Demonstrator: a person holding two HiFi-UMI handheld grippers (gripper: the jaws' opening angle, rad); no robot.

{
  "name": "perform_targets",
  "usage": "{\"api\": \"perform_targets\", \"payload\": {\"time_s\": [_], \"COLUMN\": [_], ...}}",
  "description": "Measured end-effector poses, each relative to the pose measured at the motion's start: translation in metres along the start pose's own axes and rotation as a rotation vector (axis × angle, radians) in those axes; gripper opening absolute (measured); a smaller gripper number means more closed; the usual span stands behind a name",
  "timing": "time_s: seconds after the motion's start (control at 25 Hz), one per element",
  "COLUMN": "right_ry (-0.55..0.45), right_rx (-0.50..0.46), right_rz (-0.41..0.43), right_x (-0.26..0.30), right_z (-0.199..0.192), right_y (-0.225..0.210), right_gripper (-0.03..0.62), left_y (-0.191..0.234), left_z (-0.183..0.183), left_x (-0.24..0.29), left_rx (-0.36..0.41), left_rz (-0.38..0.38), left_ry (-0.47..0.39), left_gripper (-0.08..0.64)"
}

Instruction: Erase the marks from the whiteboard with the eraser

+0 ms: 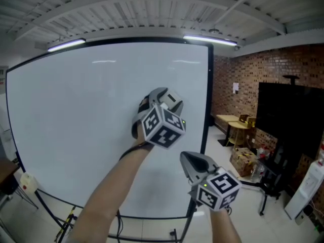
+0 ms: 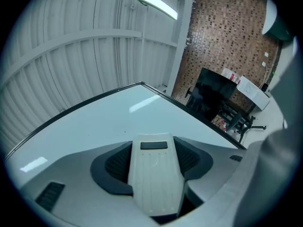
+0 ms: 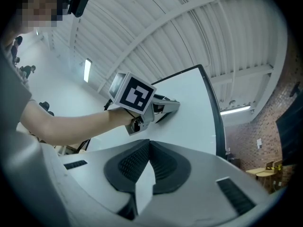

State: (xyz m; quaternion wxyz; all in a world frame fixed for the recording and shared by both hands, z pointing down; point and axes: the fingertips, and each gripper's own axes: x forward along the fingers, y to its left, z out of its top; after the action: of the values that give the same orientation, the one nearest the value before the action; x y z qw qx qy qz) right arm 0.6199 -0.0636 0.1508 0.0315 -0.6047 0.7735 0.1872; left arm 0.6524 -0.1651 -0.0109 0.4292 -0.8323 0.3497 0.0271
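Note:
The whiteboard (image 1: 76,125) fills the left and middle of the head view, and I see no clear marks on it. My left gripper (image 1: 154,97) is raised with its tip at the board, right of the board's middle. In the left gripper view its jaws are shut on a white eraser (image 2: 155,174), with the whiteboard (image 2: 118,117) just beyond, bare but for a few tiny specks. My right gripper (image 1: 191,159) hangs lower and to the right, off the board. Its jaws are shut (image 3: 147,148) with nothing held, and they look toward my left gripper (image 3: 168,106) on the whiteboard (image 3: 194,108).
The board's black right edge (image 1: 207,100) and its stand legs (image 1: 61,221) are in view. A white bottle (image 1: 28,182) sits at the lower left. To the right are a brick wall (image 1: 238,80), a black screen (image 1: 288,115), a small wooden table (image 1: 233,123) and cardboard boxes (image 1: 245,158).

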Motion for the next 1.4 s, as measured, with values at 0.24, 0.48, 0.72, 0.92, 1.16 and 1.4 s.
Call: {"api": "perform_targets", "payload": {"time_s": [0.24, 0.48, 0.72, 0.92, 1.16, 1.4], "right_ry": [0.014, 0.014, 0.016, 0.023, 0.035, 0.041], "right_rx": [0.002, -0.003, -0.005, 0.002, 0.019, 0.036], "right_rz": [-0.008, -0.034, -0.059, -0.060, -0.020, -0.004], "right_x": [-0.001, -0.002, -0.006, -0.006, -0.003, -0.006], "right_z": [-0.005, -0.005, -0.007, -0.008, -0.021, -0.024], "right_y": [-0.004, -0.014, -0.024, -0.024, -0.016, -0.011], "right_gripper": [-0.003, -0.003, -0.003, -0.003, -0.003, -0.003], "left_y": [0.023, 0.097, 0.125, 0.107, 0.066, 0.016], "left_z": [0.018, 0.047, 0.062, 0.061, 0.030, -0.001], "left_x": [-0.002, 0.013, 0.019, 0.015, -0.002, -0.014], "left_rx": [0.010, -0.030, -0.045, 0.005, 0.015, -0.007], "left_rz": [0.061, 0.119, 0.130, 0.147, 0.126, 0.089], "left_ry": [-0.063, -0.086, -0.099, -0.126, -0.140, -0.117], "left_gripper": [0.259, 0.259, 0.259, 0.259, 0.258, 0.258]}}
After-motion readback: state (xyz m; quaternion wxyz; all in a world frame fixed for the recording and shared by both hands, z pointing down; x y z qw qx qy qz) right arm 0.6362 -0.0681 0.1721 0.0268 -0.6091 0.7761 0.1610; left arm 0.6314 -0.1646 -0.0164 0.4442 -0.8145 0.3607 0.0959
